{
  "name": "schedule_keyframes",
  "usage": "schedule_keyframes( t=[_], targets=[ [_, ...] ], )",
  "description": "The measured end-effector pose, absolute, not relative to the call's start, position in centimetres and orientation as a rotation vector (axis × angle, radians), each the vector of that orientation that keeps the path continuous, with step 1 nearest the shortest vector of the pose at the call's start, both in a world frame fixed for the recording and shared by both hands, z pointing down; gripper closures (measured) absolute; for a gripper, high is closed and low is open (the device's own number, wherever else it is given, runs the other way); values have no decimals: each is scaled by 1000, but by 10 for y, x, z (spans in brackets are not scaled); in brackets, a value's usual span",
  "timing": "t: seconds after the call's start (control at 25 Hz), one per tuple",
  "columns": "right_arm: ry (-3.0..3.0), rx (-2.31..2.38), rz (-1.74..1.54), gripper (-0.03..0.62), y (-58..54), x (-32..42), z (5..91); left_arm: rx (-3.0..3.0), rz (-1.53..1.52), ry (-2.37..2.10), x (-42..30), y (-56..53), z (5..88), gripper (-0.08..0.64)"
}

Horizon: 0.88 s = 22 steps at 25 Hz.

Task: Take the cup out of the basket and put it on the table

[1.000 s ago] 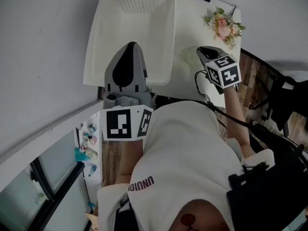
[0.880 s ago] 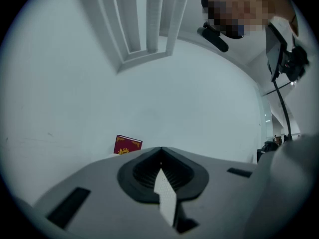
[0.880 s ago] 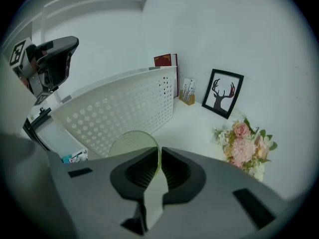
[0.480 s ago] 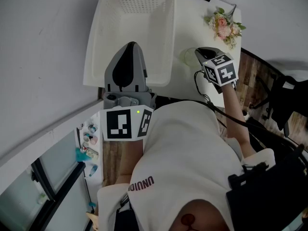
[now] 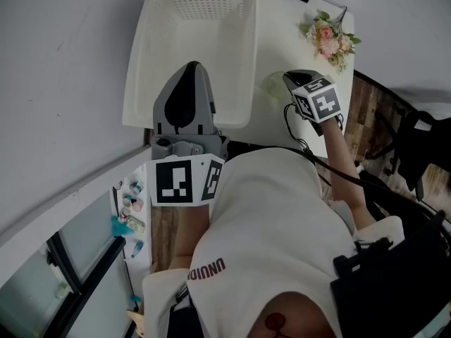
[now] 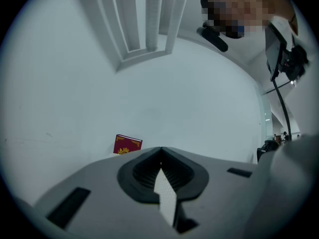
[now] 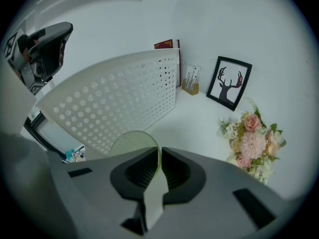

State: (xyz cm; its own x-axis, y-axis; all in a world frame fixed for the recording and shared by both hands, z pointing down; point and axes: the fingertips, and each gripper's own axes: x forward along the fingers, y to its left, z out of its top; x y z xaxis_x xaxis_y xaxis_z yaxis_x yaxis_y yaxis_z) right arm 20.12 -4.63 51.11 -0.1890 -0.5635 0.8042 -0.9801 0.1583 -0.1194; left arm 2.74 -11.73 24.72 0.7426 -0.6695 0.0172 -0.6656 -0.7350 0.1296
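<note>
Gripping the cup (image 7: 130,142): the right tool (image 7: 159,156) is pinching its thin green wall at the rim, jaws nearly together on it. The cup is already sitting outside the basket (image 5: 141,76), just beside its right wall, over bare desk (image 5: 282,34) and well short of the flowers (image 5: 328,37). So the take-out half is looking done, and the basket interior is showing nothing else. Neither view is telling me whether the cup's base is touching the desk yet; the right tool is tilting down toward it. The left tool (image 6: 160,156) is sitting closed and empty, pointing level at the wall, over the basket's near end. What I'm reading as remaining: seating the cup upright, opening the right jaws, backing off.
</note>
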Motion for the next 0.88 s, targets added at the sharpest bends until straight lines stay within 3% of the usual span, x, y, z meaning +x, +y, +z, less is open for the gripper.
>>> schedule_keyframes(
  t=[0.68, 0.88],
  targets=[
    [-1850, 1452, 930, 549, -51, 200, 514, 2814, -48, -1077, 30, -120, 246, 548],
    [-1876, 1453, 942, 508, -56, 200, 511, 2813, -46, -1075, 31, -121, 247, 548]
  ],
)
